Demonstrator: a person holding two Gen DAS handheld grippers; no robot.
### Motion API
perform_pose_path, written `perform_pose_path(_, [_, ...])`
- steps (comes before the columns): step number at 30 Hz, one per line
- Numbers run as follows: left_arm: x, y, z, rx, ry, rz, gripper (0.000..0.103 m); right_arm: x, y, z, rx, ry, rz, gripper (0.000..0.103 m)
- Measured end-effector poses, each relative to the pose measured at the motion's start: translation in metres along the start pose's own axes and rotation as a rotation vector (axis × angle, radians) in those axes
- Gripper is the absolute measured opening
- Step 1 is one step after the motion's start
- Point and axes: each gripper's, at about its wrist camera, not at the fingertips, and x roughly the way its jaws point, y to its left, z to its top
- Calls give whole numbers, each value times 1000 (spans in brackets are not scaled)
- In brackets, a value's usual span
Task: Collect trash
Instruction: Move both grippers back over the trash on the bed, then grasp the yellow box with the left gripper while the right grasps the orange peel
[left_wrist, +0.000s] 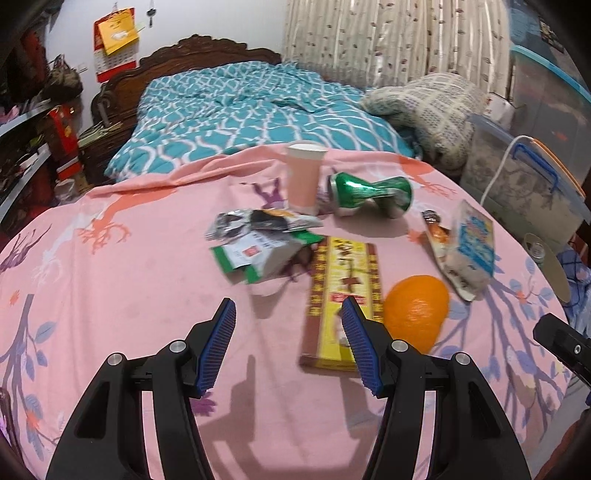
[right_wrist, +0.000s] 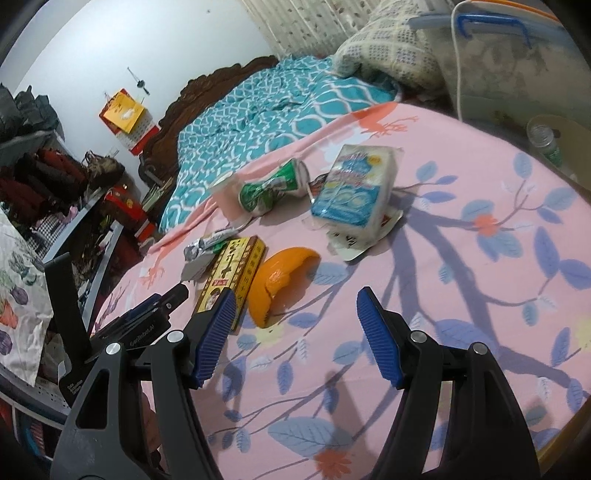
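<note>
Trash lies on a pink bedsheet (left_wrist: 110, 295). In the left wrist view I see a paper cup (left_wrist: 304, 177), a crushed green can (left_wrist: 369, 194), crumpled wrappers (left_wrist: 258, 221), a green-and-white carton (left_wrist: 258, 256), a long yellow-brown box (left_wrist: 341, 295), an orange peel (left_wrist: 415, 314) and a blue-white packet (left_wrist: 471, 247). My left gripper (left_wrist: 288, 310) is open and empty, just short of the yellow box. My right gripper (right_wrist: 295, 299) is open and empty, near the orange peel (right_wrist: 280, 280); the yellow box (right_wrist: 231, 277), can (right_wrist: 273, 186) and blue packet (right_wrist: 356, 192) lie beyond.
A teal patterned duvet (left_wrist: 240, 110) and a folded blanket (left_wrist: 424, 107) lie at the far end by the wooden headboard (left_wrist: 207, 48). Clear storage bins (left_wrist: 524, 173) stand right of the bed. Cluttered shelves (left_wrist: 29, 147) stand left. The left gripper's body (right_wrist: 147, 321) shows in the right wrist view.
</note>
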Motion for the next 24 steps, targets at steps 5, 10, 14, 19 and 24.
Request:
perform_pose_path(5, [5, 16, -4, -23, 8, 35, 57, 8, 4, -3, -11, 21, 4, 70])
perform_pose_path(10, [10, 30, -8, -35, 12, 78, 58, 15, 7, -4, -16, 38, 5, 70])
perform_pose_path(14, [15, 38, -12, -53, 28, 86, 58, 19, 8, -5, -17, 48, 5, 70])
perform_pose_path(19, [27, 49, -18, -89, 71, 69, 58, 24, 5, -6, -8, 61, 2, 70])
perform_pose_path(24, [30, 58, -18, -132, 84, 37, 58, 31, 1, -7, 2, 84, 4, 70])
